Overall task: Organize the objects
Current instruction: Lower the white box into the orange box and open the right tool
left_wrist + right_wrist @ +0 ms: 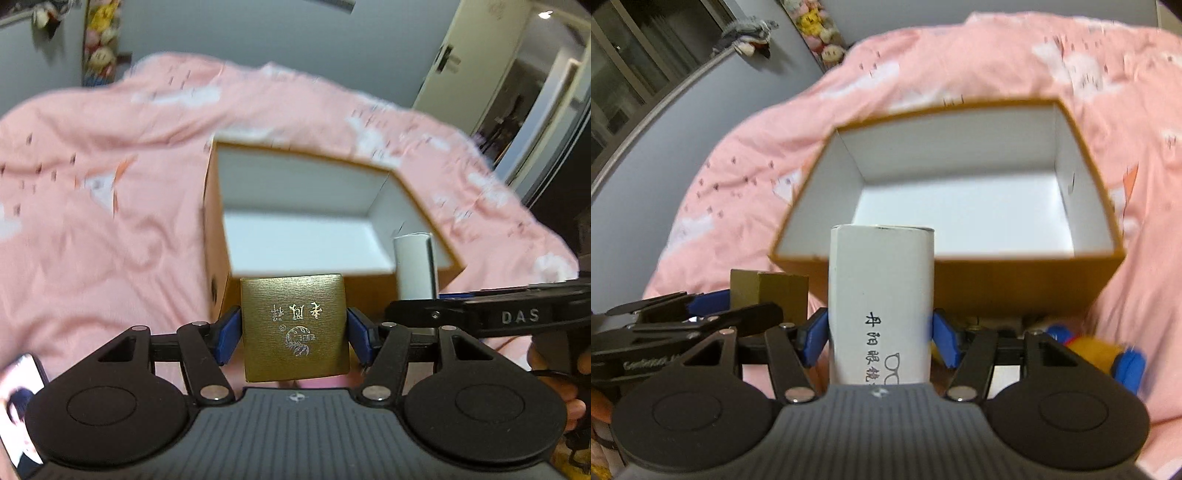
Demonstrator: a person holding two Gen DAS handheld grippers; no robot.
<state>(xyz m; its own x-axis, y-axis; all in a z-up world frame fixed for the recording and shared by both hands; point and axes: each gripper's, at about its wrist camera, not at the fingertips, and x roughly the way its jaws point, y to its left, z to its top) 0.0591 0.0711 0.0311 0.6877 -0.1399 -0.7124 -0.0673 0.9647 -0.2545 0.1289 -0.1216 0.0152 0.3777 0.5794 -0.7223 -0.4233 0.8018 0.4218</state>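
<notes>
My left gripper [294, 332] is shut on a small gold box [294, 326] with printed characters. It holds the box just before the near wall of an open orange cardboard box [218, 266] with a white inside, which stands on the pink bed. My right gripper [879, 332] is shut on a white glasses case [881, 299] with black characters, held at the near wall of the same orange box [1015, 284]. The orange box has nothing in it. Each gripper shows in the other's view: the right one [417, 306] with the white case [415, 269], the left one [713, 314] with the gold box [768, 295].
A pink patterned duvet [92, 221] covers the bed all around the box. A yellow and blue plush toy [1108, 354] lies on the bed by my right gripper. A phone [18, 406] lies at the lower left. Grey walls and a doorway [535, 92] lie beyond the bed.
</notes>
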